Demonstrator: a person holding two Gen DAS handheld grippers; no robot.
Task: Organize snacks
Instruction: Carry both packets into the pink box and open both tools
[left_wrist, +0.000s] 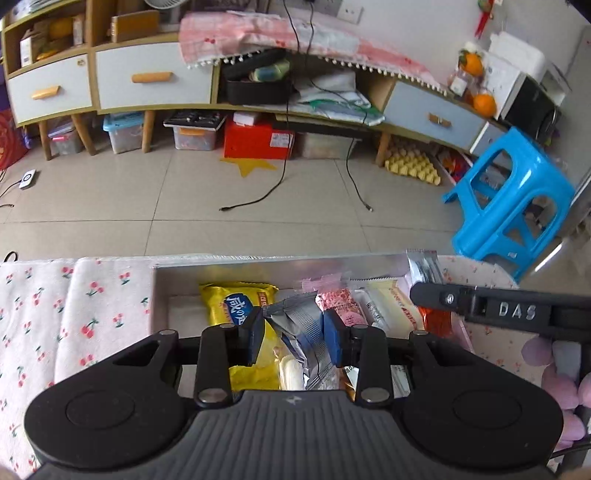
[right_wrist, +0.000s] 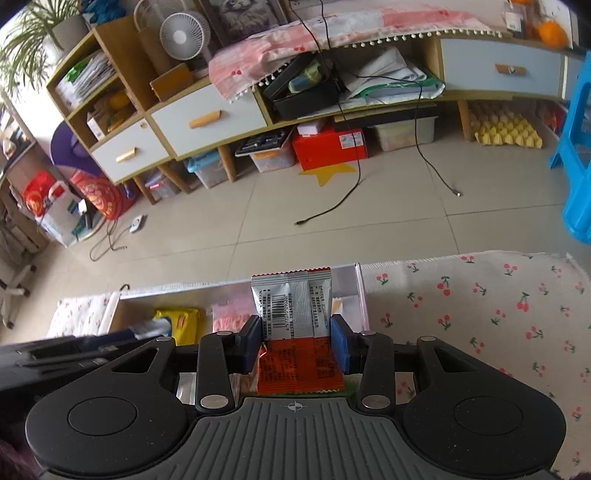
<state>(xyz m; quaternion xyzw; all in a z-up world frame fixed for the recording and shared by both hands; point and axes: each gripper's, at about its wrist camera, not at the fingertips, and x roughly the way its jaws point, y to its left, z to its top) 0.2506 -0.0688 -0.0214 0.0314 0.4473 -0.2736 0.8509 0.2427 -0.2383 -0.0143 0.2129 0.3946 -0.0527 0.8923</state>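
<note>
Left gripper (left_wrist: 293, 334): black two-finger tool with blue pads, jaws narrowed onto a crinkled silver-grey foil snack packet (left_wrist: 301, 332), which stands between the pads above the box. Right gripper (right_wrist: 297, 343): same build, blue pads pressed on both edges of a flat silver-and-orange snack sachet (right_wrist: 295, 332), barcode side facing the camera, its silver upper half upright above the fingers and its orange lower half below them; in the left wrist view this gripper enters from the right with the sachet's silver top showing past its finger. Beneath both tools: a shallow rectangular silver-walled box (left_wrist: 280, 264) holding loose snacks, among them a yellow packet with blue lettering (left_wrist: 236, 299) at the left, a pink patterned packet (left_wrist: 338, 299) in the middle and a cream-white wrapped bar (left_wrist: 384, 295) towards the right. The box sits on a white cloth printed with red cherries (right_wrist: 480, 314), which spreads to either side of it. Beyond the cloth: beige tiled floor (left_wrist: 184, 192) with two trailing black cables (left_wrist: 258, 199), a yellow star sticker (left_wrist: 251, 164), a bright blue plastic stool (left_wrist: 513, 206) at the right, and a long wooden cabinet with white drawers (left_wrist: 147, 79) along the wall.
</note>
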